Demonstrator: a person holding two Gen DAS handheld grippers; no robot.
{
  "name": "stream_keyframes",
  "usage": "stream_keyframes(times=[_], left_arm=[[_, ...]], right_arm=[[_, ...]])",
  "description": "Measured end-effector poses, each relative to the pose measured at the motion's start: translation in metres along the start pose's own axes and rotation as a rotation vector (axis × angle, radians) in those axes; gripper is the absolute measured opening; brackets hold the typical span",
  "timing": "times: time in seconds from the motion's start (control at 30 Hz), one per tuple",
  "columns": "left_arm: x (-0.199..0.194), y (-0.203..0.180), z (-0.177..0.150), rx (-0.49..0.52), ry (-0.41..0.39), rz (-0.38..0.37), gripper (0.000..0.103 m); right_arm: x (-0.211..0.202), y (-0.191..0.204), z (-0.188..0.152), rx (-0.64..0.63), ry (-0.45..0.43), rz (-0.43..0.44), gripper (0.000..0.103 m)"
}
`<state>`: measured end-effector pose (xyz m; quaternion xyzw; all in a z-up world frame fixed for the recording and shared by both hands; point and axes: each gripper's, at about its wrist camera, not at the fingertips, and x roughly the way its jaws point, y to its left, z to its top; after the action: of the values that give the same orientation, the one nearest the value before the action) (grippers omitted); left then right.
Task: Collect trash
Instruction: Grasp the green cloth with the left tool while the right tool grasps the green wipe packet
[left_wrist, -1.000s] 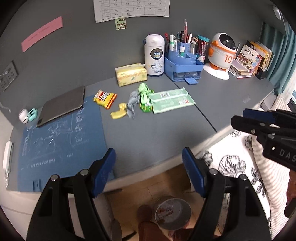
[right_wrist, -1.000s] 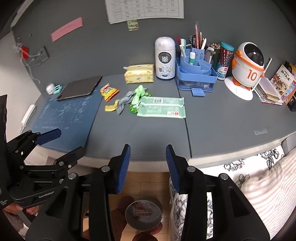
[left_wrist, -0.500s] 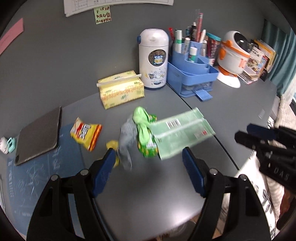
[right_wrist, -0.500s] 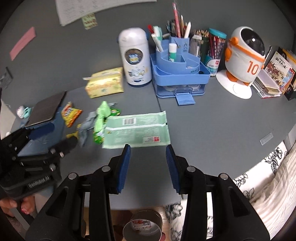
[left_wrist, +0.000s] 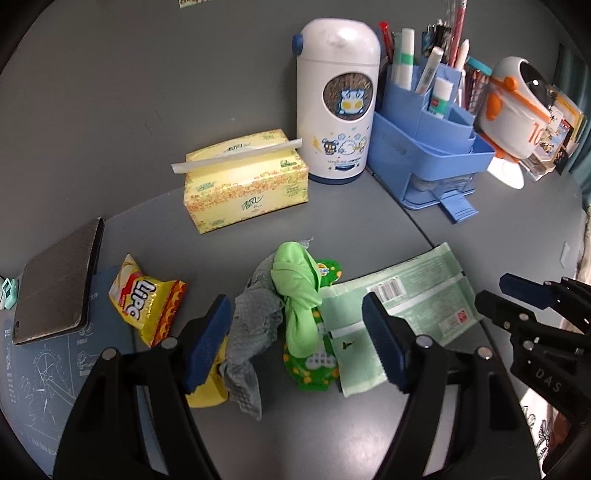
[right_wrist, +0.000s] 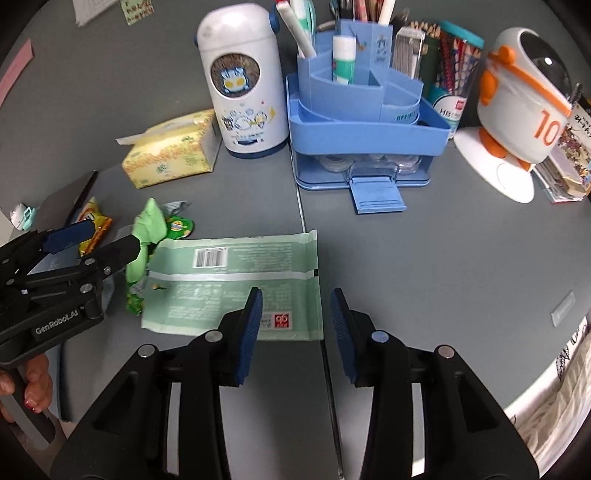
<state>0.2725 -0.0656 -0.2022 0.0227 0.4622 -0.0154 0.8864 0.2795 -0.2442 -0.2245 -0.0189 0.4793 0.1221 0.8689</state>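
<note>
So I've got both grippers hanging over the desk (left_wrist: 122, 155) with the trash pile right under them. Left gripper (left_wrist: 297, 341) has its jaws spread wide with nothing in them, straddling the knotted green bag (left_wrist: 297, 291) and the crumpled grey rag (left_wrist: 255, 325) in the lower middle of the left view. Right gripper (right_wrist: 295, 330) is also apart and empty, with its tips over the right end of the flat green wrapper (right_wrist: 236, 284), lower centre of the right view.

My read for doing this well: the wrapper lies dead flat, so I'd come in at the right edge and pinch that rather than push straight down on the middle, where the pads probably just slide. For the left side, the green bag's bunched knot looks like the easiest bite; it's soft and stands up off the desk.

The yellow Lipo snack packet (left_wrist: 144, 301) sits further left beside the dark tablet (left_wrist: 55, 280), and there's a yellow scrap (left_wrist: 208, 393) partly hidden under the left finger. The tissue box (left_wrist: 245, 188) and blue organizer (right_wrist: 362, 122) at the top aren't trash, so I'd keep clear of them.
</note>
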Motion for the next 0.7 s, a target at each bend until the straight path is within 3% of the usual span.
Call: stream_keyframes(times=[0.23,0.37,0.5,0.63,0.7], left_arm=[[0.021,0.000,-0.003,-0.004,0.043,0.021,0.068],[0.030,-0.002,-0.005,0.013,0.043,0.047,0.062],[0.034,-0.006,-0.003,0.037,0.034,0.059,0.046],[0.035,-0.003,0.001,0.012,0.043,0.011,0.022],[0.036,-0.001,0.002,-0.002,0.047,0.001,0.020]], right_arm=[[0.023,-0.005,-0.001,0.000,0.028,0.024,0.033],[0.033,-0.012,-0.006,0.038,0.056,0.075,0.022],[0.036,-0.011,-0.009,0.044,0.059,0.104,0.006],[0.032,-0.007,-0.011,0.039,0.047,0.119,0.004],[0.027,-0.004,-0.011,0.038,0.038,0.127,0.000]])
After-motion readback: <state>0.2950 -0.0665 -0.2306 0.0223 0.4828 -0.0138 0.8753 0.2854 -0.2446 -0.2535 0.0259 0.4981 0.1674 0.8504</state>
